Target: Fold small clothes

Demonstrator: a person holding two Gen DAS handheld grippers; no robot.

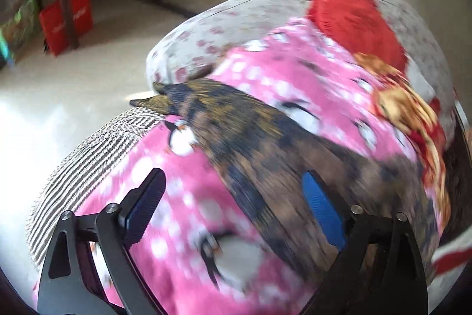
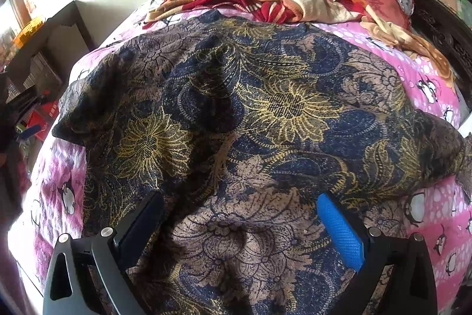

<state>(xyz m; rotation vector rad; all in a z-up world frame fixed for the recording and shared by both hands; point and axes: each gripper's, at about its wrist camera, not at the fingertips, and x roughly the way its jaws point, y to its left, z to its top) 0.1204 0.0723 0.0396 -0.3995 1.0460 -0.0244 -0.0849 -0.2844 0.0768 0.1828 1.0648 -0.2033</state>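
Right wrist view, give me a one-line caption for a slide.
Open right gripper above a dark floral garment spread on a pink penguin blanket.

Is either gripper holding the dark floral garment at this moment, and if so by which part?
Nothing is held. The left gripper and the right gripper both stand open above the floral garment, which lies spread on the pink penguin bedspread.

A dark floral garment (image 2: 236,114) in navy, gold and brown lies spread, rumpled, on the pink bedcover (image 2: 436,214)
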